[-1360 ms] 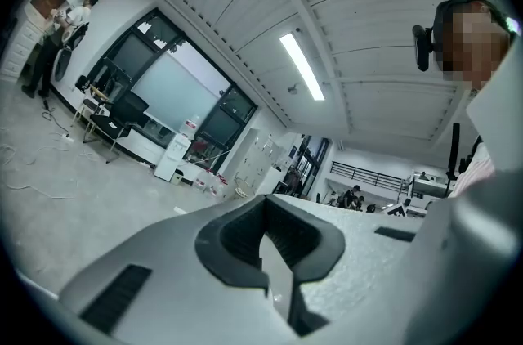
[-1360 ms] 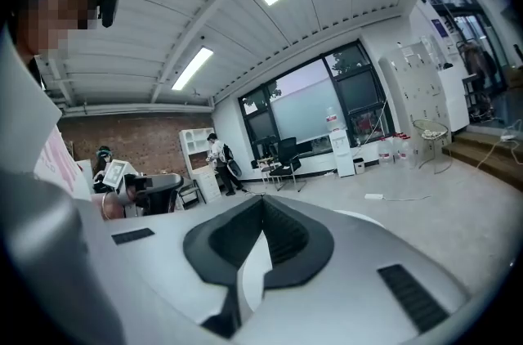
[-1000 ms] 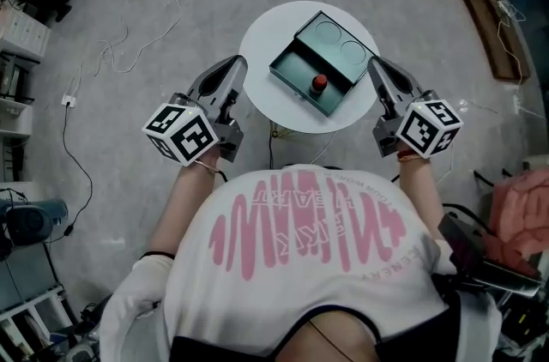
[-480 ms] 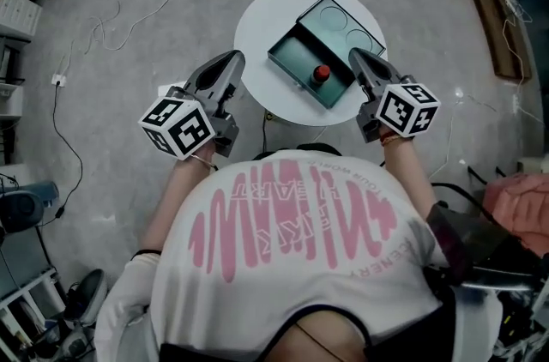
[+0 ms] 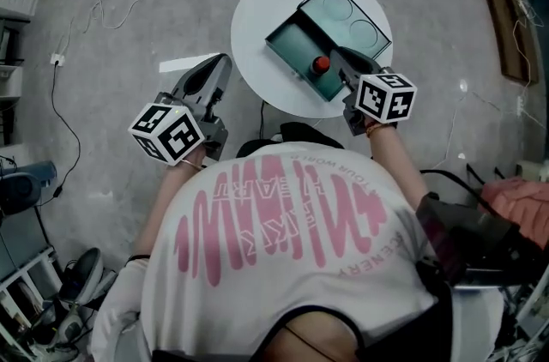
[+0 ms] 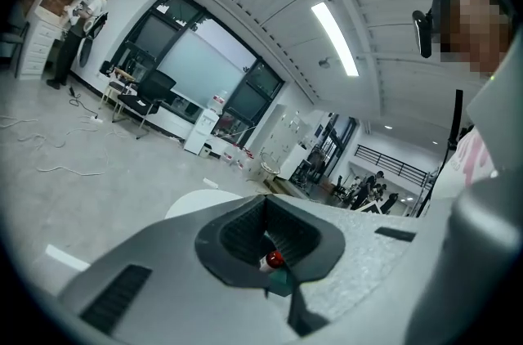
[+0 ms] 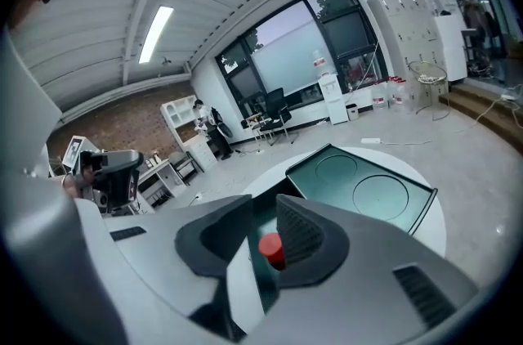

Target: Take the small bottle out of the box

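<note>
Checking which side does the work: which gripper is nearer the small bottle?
The right gripper, its tip beside the red-capped bottle in the box; the left gripper hangs off the table's edge.

smooth white table, matt teal box, small bottle with glossy red cap.

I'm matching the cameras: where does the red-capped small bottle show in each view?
Head view: small bottle upper centre, inside the box.
Left gripper view: small bottle low centre, framed by the jaws.
Right gripper view: small bottle low centre, framed by the jaws.
Shared landmark: the teal box.
</note>
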`<action>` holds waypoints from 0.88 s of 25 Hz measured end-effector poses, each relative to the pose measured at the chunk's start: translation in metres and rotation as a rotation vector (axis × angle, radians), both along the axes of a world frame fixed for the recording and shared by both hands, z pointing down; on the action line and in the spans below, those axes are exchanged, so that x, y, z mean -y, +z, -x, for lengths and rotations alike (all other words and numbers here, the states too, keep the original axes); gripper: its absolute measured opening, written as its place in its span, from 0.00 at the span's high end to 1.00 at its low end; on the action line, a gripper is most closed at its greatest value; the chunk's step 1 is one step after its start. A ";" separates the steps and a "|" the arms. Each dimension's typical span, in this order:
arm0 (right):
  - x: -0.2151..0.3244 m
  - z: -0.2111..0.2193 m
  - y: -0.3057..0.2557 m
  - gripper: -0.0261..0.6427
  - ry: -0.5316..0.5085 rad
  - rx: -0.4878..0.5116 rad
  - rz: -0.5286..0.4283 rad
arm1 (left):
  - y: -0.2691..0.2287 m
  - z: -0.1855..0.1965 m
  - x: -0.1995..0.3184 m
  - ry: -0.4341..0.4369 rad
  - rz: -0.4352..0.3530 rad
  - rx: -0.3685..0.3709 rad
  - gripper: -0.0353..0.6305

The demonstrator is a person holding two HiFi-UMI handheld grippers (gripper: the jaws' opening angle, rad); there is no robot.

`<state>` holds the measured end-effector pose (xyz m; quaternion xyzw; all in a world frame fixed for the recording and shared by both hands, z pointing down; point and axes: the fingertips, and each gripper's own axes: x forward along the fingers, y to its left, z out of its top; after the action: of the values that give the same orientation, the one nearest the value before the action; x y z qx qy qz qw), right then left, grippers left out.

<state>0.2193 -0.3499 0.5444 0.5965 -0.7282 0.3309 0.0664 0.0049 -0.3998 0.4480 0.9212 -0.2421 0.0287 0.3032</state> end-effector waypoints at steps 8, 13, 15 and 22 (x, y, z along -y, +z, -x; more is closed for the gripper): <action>-0.005 0.010 0.041 0.65 -0.117 -0.022 0.122 | 0.020 0.005 -0.018 -0.069 0.089 0.047 0.94; -0.001 0.021 0.061 0.64 -0.226 -0.119 0.165 | 0.032 0.007 -0.023 -0.110 0.129 0.061 0.94; 0.001 0.023 0.066 0.64 -0.241 -0.136 0.173 | 0.036 0.009 -0.026 -0.127 0.138 0.064 0.94; 0.007 0.027 0.077 0.66 -0.247 -0.148 0.196 | 0.040 0.019 -0.039 -0.171 0.157 0.074 0.94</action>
<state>0.1926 -0.3569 0.6211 0.5157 -0.7534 0.3449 0.2177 -0.0143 -0.3611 0.4883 0.8689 -0.3277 0.0555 0.3667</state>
